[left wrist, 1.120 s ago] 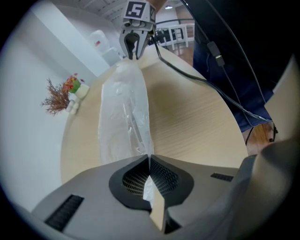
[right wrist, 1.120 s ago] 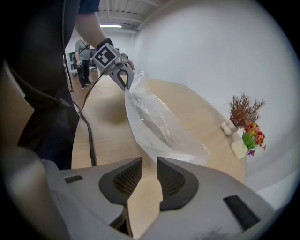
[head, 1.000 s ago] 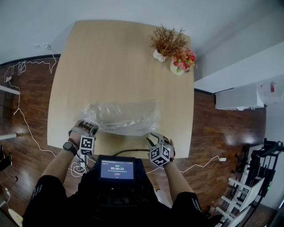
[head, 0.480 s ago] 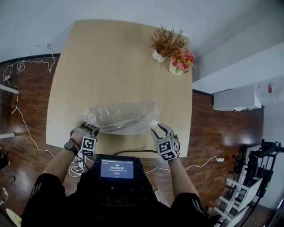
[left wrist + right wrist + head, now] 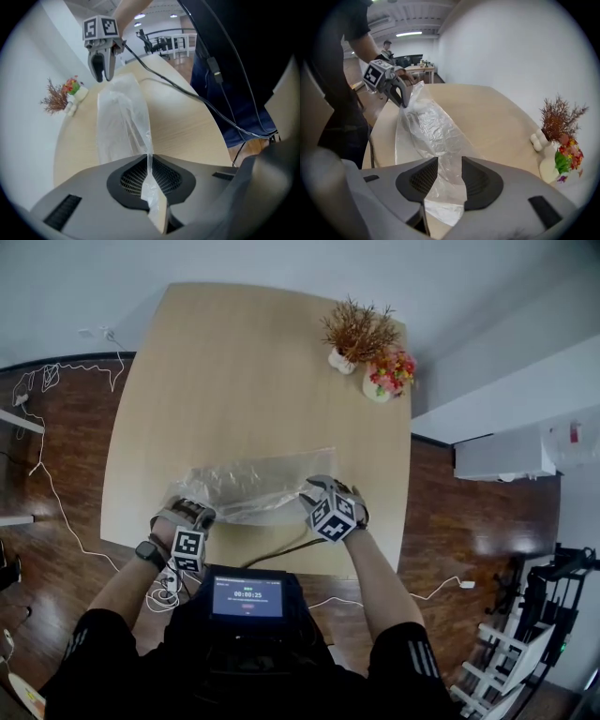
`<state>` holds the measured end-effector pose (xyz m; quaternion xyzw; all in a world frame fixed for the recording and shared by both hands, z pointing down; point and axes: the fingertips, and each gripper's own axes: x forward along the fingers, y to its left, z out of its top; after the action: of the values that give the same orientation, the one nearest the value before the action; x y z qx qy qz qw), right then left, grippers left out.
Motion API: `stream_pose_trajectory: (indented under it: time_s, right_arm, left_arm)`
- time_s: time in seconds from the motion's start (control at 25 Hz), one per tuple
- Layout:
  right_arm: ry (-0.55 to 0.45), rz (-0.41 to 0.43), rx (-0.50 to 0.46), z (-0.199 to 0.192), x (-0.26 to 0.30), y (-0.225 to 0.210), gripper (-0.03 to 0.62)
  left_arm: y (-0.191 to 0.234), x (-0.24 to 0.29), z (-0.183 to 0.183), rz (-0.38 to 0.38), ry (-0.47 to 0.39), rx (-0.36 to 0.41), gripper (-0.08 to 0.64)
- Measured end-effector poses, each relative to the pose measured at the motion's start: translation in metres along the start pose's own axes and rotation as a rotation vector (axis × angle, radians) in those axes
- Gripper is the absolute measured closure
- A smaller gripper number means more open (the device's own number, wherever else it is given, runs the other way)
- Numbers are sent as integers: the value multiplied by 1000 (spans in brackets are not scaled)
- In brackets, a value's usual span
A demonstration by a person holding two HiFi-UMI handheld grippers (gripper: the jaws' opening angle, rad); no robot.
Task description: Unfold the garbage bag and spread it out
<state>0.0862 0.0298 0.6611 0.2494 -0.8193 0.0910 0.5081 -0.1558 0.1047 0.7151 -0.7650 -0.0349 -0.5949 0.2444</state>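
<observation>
Lying crumpled on near tabletop [image 5: 234,362]: clear garbage bag [image 5: 248,486]. Far corner, well apart: two potted plants [image 5: 361,334]. Near edge: black cable [image 5: 281,552]. Left gripper [image 5: 149,176] jaws pinching film, just easing open; right gripper [image 5: 450,171] jaws apart, lately widened, astride other end.

place: office | cues: ceiling strip lights [image 5: 408,33]; desks with monitors [image 5: 415,63]; dark wood floor [image 5: 450,521]
</observation>
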Motion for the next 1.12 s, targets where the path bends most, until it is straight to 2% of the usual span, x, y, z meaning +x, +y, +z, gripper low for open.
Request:
stream_pose_trajectory:
  time_s: [0.2, 0.36, 0.48, 0.76, 0.88, 1.0, 1.12]
  right_arm:
    - [82, 61, -55, -14, 23, 4, 407]
    - [137, 102, -102, -22, 34, 11, 407]
    - [169, 122, -119, -31, 43, 16, 407]
    - [230, 179, -126, -49, 56, 24, 407]
    - [232, 193, -121, -48, 57, 22, 394]
    - [230, 206, -94, -49, 58, 19, 376]
    - [229, 219, -66, -50, 59, 17, 356]
  left_arm:
    - [7, -23, 14, 4, -43, -55, 528]
    - [32, -52, 35, 32, -149, -172, 528]
    - [42, -66, 44, 10, -198, -243, 528]
    - [24, -57, 44, -68, -161, -147, 511]
    - [11, -53, 45, -122, -162, -174, 489]
    - [-3, -49, 36, -187, -132, -205, 420]
    - [-2, -57, 37, -191, -147, -237, 394]
